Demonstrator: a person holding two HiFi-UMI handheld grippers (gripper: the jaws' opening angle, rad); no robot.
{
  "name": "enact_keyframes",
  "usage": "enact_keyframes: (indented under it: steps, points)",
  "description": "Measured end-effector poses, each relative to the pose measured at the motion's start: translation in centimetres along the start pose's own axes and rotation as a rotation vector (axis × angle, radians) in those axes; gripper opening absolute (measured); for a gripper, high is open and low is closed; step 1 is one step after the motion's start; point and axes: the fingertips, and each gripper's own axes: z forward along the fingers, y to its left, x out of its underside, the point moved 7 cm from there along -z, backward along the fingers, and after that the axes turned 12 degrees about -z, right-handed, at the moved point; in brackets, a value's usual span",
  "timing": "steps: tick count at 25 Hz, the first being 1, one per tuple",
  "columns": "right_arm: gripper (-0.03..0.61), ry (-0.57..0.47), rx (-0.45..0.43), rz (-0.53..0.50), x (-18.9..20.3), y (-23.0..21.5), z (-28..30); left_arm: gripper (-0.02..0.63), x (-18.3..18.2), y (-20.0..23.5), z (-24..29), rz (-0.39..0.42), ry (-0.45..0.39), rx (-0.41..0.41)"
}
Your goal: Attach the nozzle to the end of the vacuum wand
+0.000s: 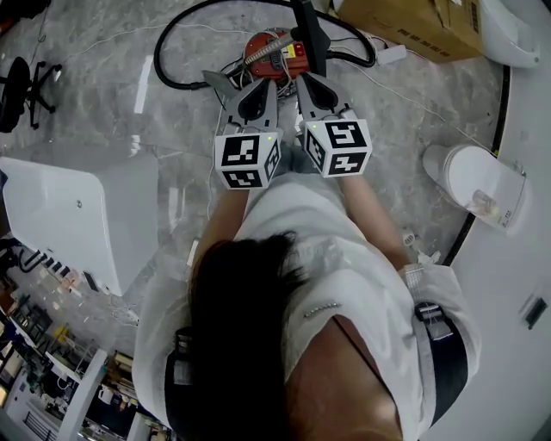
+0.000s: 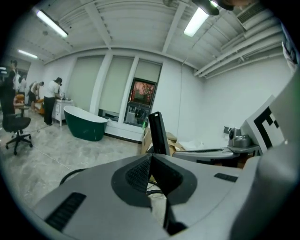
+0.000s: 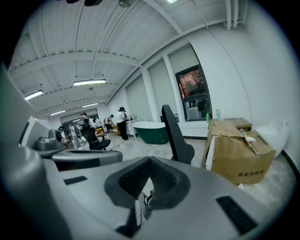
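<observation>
My left gripper (image 1: 263, 86) and right gripper (image 1: 308, 83) sit side by side, both pinched closed on nothing. The black vacuum wand (image 1: 308, 34) stands upright just past their tips (beside the red vacuum cleaner (image 1: 269, 52)).

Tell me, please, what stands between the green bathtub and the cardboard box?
The black vacuum wand rises between the green bathtub and the cardboard box, in the right gripper view.

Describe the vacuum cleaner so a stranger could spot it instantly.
Start from the big cardboard box at the top of the head view. Left of it, on the grey floor, sits the vacuum cleaner, ringed by a black hose. It is the only red thing there.
</observation>
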Motion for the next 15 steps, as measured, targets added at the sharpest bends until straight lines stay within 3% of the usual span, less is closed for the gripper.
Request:
enact_keyframes:
  steps: [2, 11, 15]
  points:
    - [0.015, 0.005, -0.004, 0.001, 0.14, 0.24, -0.06, 0.001, 0.04, 0.29, 0.05, -0.028, -0.001, 0.002]
    - [0.015, 0.014, 0.008, -0.034, 0.27, 0.45, 0.22, 0.0, -0.38, 0.86, 0.15, -0.008, -0.023, -0.022]
    - [0.015, 0.03, -0.029, -0.005, 0.46, 1.08, 0.41, 0.001, 0.04, 0.91, -0.37, 0.001, -0.008, -0.019]
